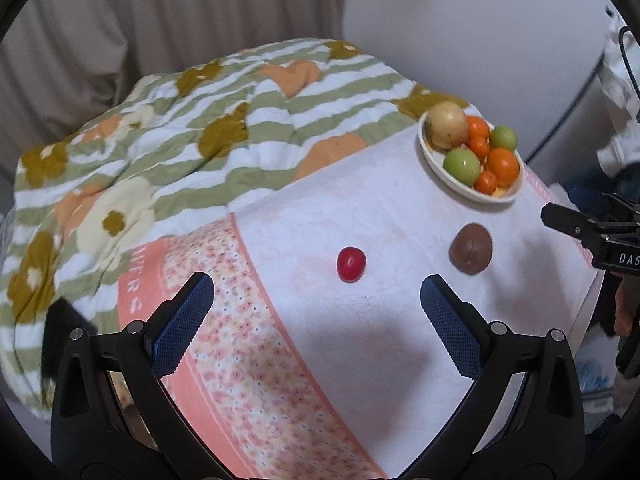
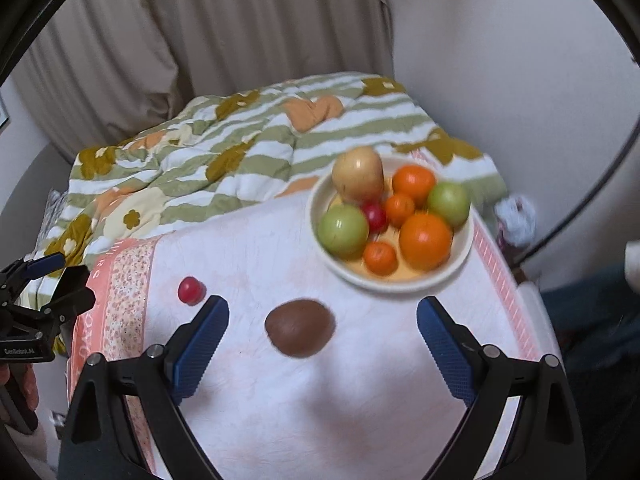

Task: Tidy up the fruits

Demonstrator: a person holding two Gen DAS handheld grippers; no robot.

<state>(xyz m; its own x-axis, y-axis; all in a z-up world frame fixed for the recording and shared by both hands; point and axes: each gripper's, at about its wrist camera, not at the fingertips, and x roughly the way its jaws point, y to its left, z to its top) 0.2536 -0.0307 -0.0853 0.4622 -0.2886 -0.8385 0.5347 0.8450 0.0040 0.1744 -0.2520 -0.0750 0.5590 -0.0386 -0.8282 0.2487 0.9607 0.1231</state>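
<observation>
Both my grippers, left [image 1: 316,300] and right [image 2: 322,324], have fingers spread, empty; a small glossy red fruit [image 1: 351,263] and dull brown fruit [image 2: 300,327] lie just ahead on the surface [image 1: 400,340].

Domestic interior, a bedroom or living room. Evidence: a quilted comforter [image 1: 192,152] in green-and-white stripes with flower and heart motifs, heaped across the centre left; beige pleated curtains [image 2: 208,32] along the top; plain pale walls [image 1: 460,20] at upper right; a low table under a white cloth with pink floral border [image 2: 128,280]; a cream bowl [image 2: 460,264] of fruit.
</observation>
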